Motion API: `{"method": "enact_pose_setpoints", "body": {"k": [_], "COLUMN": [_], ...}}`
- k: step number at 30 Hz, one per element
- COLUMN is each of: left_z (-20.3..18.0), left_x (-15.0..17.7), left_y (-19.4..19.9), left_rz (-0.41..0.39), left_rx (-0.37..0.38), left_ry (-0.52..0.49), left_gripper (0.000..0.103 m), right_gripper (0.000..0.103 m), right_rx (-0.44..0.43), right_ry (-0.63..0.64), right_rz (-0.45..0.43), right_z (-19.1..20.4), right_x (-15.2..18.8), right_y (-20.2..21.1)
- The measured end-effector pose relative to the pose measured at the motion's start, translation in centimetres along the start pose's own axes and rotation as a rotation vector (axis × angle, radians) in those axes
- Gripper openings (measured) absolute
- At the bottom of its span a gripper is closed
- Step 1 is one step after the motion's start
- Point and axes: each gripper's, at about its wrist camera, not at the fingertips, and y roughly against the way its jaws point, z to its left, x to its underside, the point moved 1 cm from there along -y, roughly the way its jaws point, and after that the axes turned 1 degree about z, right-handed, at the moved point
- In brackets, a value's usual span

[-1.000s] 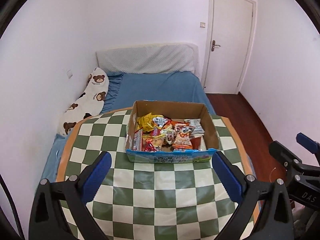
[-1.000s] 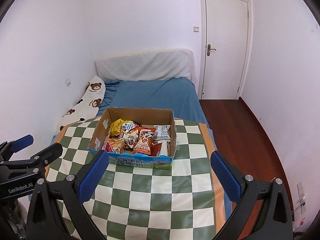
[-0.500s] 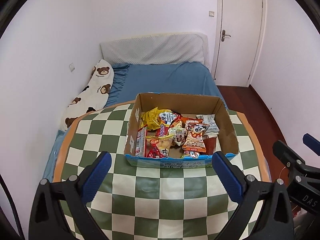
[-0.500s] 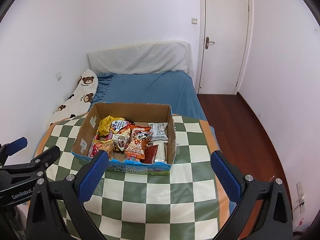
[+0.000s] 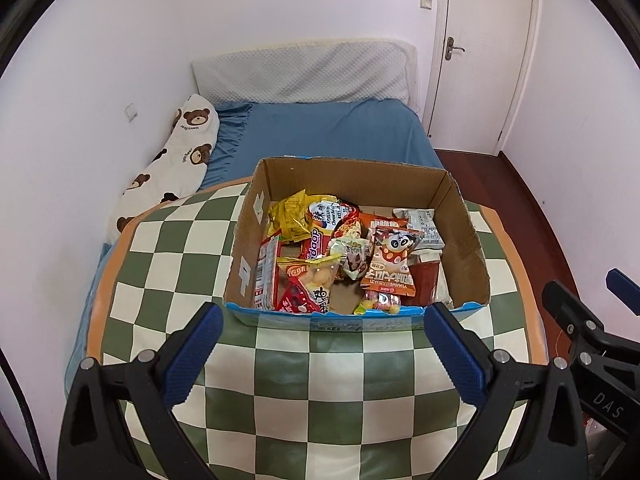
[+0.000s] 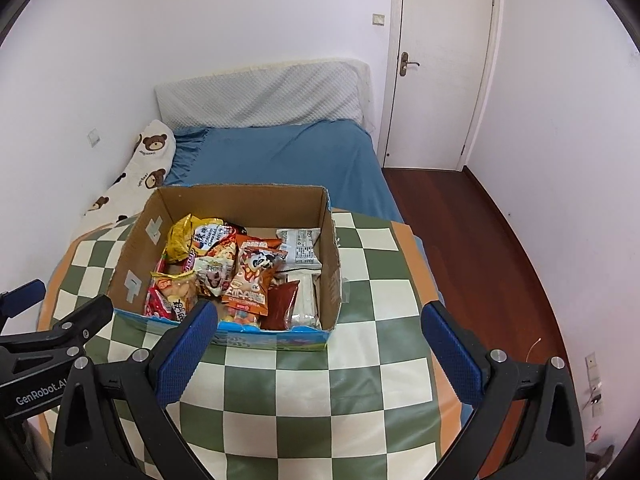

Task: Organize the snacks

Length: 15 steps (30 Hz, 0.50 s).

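Cardboard box (image 5: 464, 236) holds crinkly foil snack packets (image 5: 390, 260).

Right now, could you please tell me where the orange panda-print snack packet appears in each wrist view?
Left wrist view: the orange panda-print snack packet lies right of centre in the open cardboard box.
Right wrist view: it lies mid-box, just above the right claw's left blue fingertip.
Shared landmark: the white door.
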Motion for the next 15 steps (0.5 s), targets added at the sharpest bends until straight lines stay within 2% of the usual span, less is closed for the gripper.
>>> {"method": "enact_pose_setpoints", "body": {"k": [15], "left_z": [0.04], "left_x": [0.28], "left_y": [-0.52], "left_rz": [0.011], "left_rx": [-0.004], "left_ry": [-0.004], "left_gripper": [0.103], "right_gripper": [0.103], "right_rx": [0.006], "right_ry": [0.015], "right_rz": [0.015], "right_z": [0.50], "right_x": [0.86], "right_y": [-0.51]}}
